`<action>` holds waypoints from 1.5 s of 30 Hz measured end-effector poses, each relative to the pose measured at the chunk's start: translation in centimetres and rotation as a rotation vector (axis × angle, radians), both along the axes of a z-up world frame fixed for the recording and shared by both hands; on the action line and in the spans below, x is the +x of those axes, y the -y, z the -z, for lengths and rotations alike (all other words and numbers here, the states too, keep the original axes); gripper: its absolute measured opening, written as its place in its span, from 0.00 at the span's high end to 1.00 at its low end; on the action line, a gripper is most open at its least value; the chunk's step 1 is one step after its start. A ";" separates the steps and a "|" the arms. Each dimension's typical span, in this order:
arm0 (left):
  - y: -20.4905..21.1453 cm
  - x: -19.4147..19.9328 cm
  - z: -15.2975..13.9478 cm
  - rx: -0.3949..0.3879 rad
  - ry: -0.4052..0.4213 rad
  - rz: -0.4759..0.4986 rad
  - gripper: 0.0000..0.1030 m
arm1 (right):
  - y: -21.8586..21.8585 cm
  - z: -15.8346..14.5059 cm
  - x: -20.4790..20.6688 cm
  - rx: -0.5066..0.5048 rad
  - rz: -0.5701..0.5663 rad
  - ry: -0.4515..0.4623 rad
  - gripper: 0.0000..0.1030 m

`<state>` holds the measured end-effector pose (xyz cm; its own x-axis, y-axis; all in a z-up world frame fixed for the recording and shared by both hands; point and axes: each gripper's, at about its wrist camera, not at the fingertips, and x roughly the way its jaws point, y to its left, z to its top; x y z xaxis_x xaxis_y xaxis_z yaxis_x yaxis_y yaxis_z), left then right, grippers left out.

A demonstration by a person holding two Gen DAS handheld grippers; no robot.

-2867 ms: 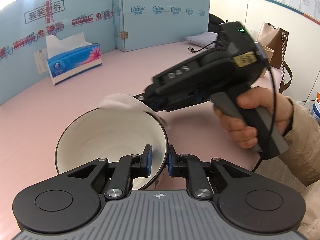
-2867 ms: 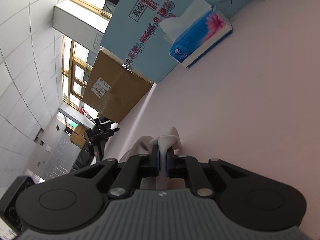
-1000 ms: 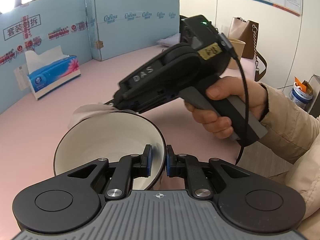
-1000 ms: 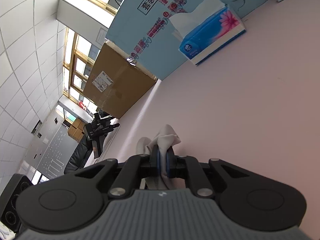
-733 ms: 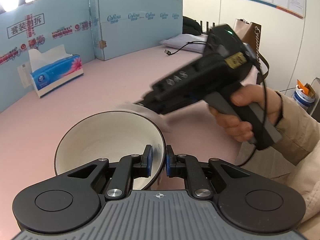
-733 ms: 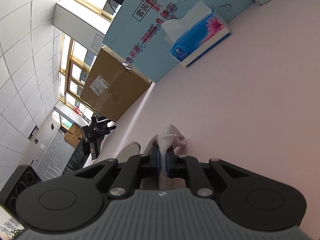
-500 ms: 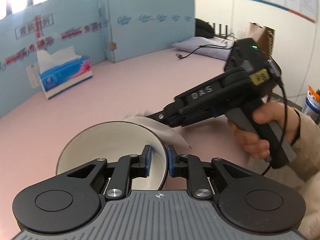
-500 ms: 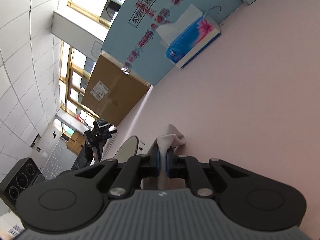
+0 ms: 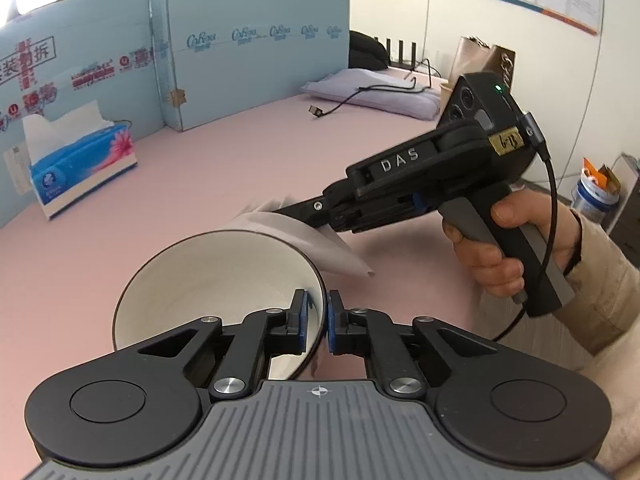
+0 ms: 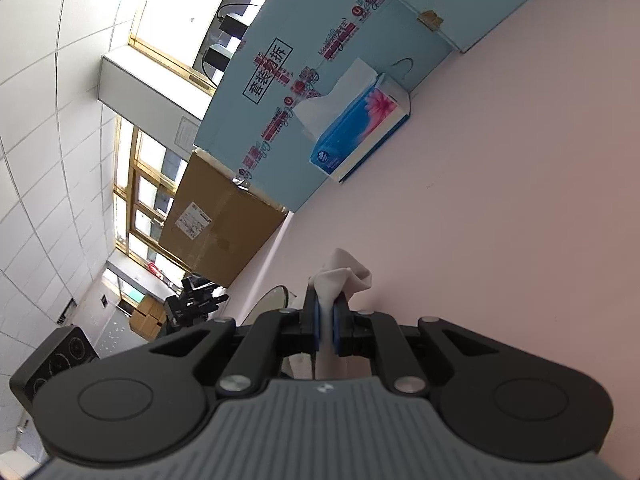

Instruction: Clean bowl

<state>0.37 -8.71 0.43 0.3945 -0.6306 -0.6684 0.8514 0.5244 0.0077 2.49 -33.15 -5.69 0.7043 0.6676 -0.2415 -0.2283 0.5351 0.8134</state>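
Note:
A white bowl (image 9: 208, 280) with a dark rim is tilted toward me over the pink table (image 9: 220, 168). My left gripper (image 9: 316, 304) is shut on its near right rim, one pad inside and one outside. My right gripper (image 9: 288, 212), held by a person's hand (image 9: 492, 248), comes in from the right. It is shut on a white tissue (image 9: 332, 248) that lies against the outside of the bowl's far right rim. In the right wrist view the tissue (image 10: 344, 276) sticks up from the shut right gripper (image 10: 325, 312), and the bowl's edge (image 10: 272, 300) shows just left of it.
A blue tissue box (image 9: 80, 164) stands at the far left by the light blue partition boards (image 9: 256, 52). A folded lilac cloth with a black cable (image 9: 372, 92) lies at the back right. A brown cardboard box (image 10: 224, 228) stands beyond the table's end.
The right gripper has carried the tissue from the bowl's far left rim round to its far right side. The left gripper has kept hold of the bowl.

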 end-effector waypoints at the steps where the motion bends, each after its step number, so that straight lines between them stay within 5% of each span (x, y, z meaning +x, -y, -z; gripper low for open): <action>1: -0.2 -0.2 0.1 0.002 -0.001 0.003 0.88 | -0.3 0.1 0.0 0.019 -0.013 -0.003 0.90; 15: -0.3 -0.6 0.1 0.004 0.010 0.028 0.88 | -1.4 0.2 1.4 0.002 -0.010 -0.029 0.90; 30: -0.6 -0.2 0.2 -0.025 -0.005 0.046 0.85 | -4.6 -0.2 7.5 -0.025 -0.227 -0.026 0.90; 45: -0.7 -0.2 0.2 -0.052 -0.025 0.007 0.85 | -0.7 0.0 2.4 0.000 -0.119 -0.021 0.90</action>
<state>0.16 -8.04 0.20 0.3738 -0.6676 -0.6438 0.8545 0.5178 -0.0407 4.85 -32.49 -5.72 0.6152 0.7460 -0.2549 -0.2733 0.5051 0.8186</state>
